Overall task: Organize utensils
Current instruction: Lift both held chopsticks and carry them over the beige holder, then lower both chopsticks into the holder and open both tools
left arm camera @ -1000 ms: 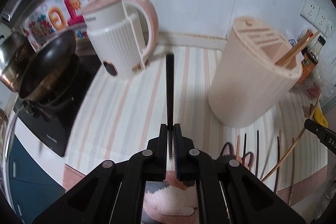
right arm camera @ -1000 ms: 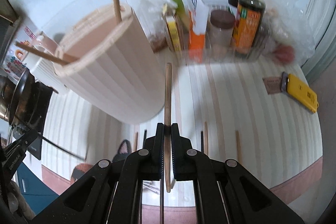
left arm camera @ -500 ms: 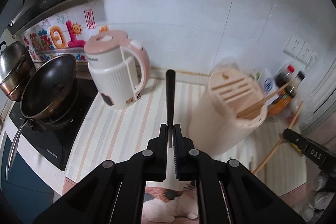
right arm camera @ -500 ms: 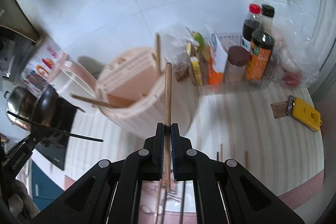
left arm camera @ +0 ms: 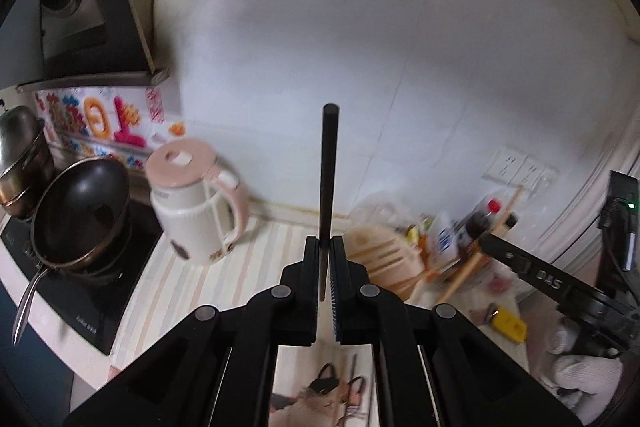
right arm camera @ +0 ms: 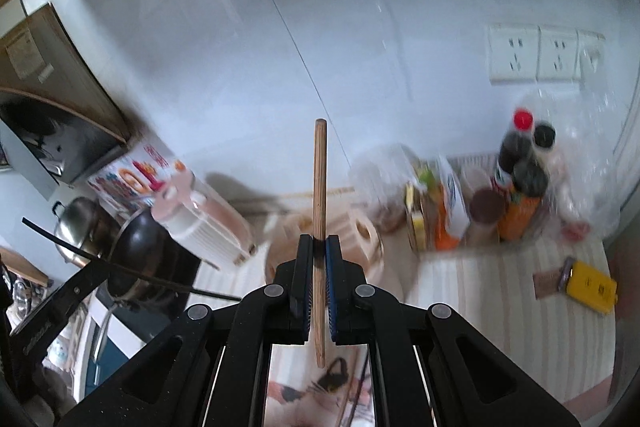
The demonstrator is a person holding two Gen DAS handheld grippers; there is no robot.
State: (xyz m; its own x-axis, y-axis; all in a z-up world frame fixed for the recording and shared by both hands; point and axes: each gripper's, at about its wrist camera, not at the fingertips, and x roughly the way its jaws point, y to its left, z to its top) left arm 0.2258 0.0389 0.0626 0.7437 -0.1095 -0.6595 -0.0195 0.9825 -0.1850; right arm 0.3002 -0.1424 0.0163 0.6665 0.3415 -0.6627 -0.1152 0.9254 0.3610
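- I am clamping one black chopstick in my left hand-held gripper; both jaws are pressing its sides and it is pointing straight out ahead, above the counter.
- I am clamping one wooden chopstick in my right hand-held gripper, closed the same way, with its short end sticking out behind the jaws.
- The pale round utensil holder is standing on the striped counter below both grippers; its top is showing several slots, blurred, and I cannot count what is sitting in it.
- A few loose chopsticks are lying on the counter near the bottom edge of the left view; I cannot count them.
- One pink and white kettle is standing left of the holder, well apart from it.
- One dark wok and one steel pot are sitting on the stove at the far left.
- Two dark bottles are standing among packets by the wall, right of the holder.
- One yellow box is lying at the counter's right end.
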